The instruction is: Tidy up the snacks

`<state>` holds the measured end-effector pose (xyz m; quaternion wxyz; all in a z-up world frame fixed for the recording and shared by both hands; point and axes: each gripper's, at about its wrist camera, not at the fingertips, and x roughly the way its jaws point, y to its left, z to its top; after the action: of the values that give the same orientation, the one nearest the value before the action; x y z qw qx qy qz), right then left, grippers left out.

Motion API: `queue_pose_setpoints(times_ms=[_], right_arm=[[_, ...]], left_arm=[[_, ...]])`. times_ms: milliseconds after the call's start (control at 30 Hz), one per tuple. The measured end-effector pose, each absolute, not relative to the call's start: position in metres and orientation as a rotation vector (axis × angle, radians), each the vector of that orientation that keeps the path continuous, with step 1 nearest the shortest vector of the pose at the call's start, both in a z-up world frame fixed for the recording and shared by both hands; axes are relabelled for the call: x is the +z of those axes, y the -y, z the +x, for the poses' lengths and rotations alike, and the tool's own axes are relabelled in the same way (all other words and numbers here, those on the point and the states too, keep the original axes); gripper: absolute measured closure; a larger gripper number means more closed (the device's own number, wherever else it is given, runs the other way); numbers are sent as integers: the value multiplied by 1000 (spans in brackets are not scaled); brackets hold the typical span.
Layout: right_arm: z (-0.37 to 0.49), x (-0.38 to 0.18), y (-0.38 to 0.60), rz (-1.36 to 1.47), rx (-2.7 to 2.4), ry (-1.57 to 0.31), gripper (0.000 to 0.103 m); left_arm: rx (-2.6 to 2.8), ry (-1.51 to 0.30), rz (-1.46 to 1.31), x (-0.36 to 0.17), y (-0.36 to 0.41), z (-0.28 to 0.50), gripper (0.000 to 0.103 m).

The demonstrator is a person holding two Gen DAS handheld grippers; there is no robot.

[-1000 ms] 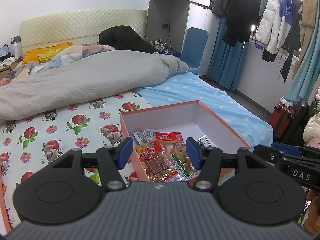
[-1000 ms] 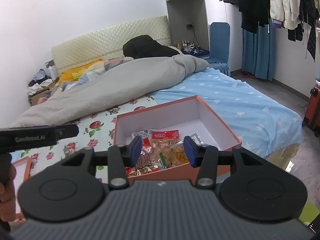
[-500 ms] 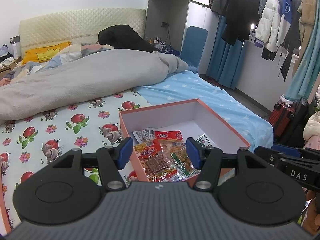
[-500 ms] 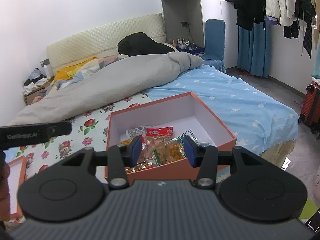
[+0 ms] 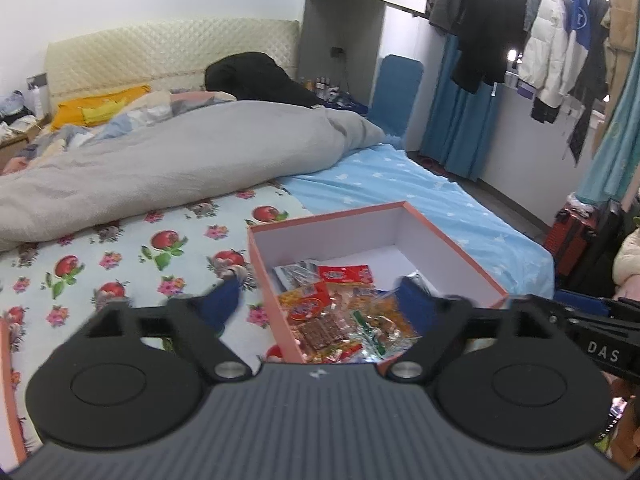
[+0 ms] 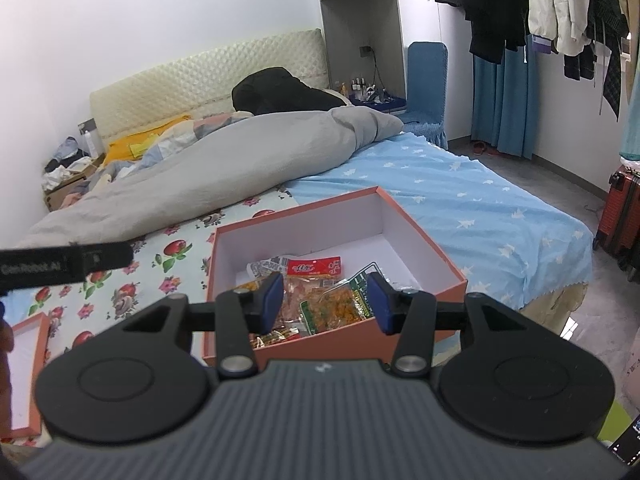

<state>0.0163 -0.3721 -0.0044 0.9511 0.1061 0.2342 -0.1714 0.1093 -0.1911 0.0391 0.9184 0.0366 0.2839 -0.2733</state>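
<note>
An open orange box with a white inside [image 5: 460, 248] [image 6: 424, 240] sits on the bed near its foot edge. Several snack packets [image 5: 344, 312] [image 6: 320, 296] lie piled in its near half, one with a red header [image 6: 314, 267]. My left gripper [image 5: 318, 302] is open wide and empty, hovering above the box's near left corner, its blue pads blurred. My right gripper [image 6: 326, 300] is open and empty, held above the box's near wall. Each gripper's body shows at the edge of the other's view [image 5: 600, 344] [image 6: 60, 264].
The orange box lid [image 6: 28, 372] lies on the floral sheet [image 5: 120, 256] at the left. A grey duvet [image 5: 180, 168] fills the bed's far side. A red suitcase [image 6: 620, 212], hanging clothes [image 5: 552, 40] and a blue chair [image 6: 426, 80] stand to the right.
My left gripper's fingers have spread wider apart and blur with motion. The right gripper's view has shifted slightly toward the box's right side.
</note>
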Motion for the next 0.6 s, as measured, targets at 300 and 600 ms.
queue_pose_setpoints(times_ms=[300,600], right_arm=[[14,-6,375,225,-380,-471,15],[15,-5,375,215,-378,-473,15]], left_arm=[[-559,-589,84,41,192,111,1],[-547,-610,86,43,193,112,1]])
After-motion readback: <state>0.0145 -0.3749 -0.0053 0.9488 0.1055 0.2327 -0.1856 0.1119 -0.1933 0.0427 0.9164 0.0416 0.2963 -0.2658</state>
